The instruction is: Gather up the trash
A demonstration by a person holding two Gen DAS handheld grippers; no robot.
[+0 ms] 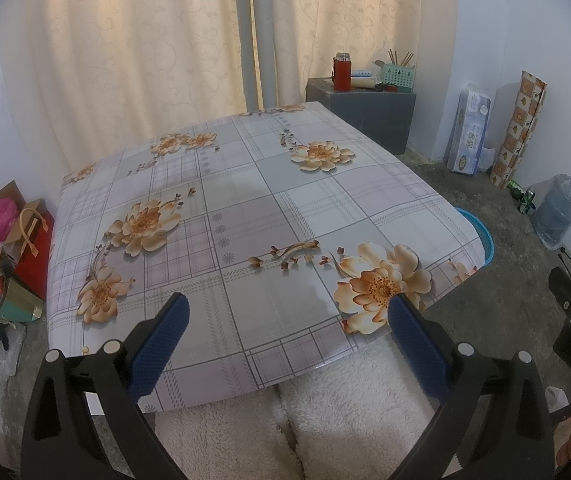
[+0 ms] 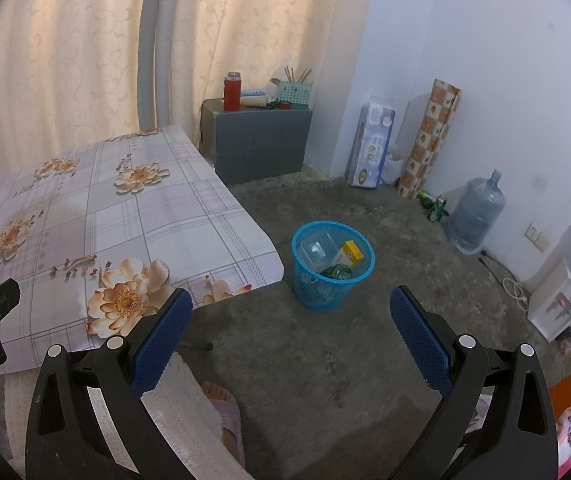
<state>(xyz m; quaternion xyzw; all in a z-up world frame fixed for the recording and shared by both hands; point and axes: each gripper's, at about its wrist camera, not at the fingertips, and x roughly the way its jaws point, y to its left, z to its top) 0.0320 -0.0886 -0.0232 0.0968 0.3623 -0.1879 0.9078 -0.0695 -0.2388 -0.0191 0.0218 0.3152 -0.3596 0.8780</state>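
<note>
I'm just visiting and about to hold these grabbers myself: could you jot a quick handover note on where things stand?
Left gripper: open, empty, over the table.
Right gripper: open, empty, over the floor.
Blue bin stands on the floor off the table's corner, already holding a clear container, a yellow box and a green bottle.
No trash shows on the tabletop.
Perhaps left: green cans by the wall.

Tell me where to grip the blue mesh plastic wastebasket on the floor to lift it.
Grip the blue mesh plastic wastebasket by its solid top rim on the near side, coming from above, probably with the right gripper. It stands upright and open, and the rim looks thin enough for one finger inside and one outside.
</note>
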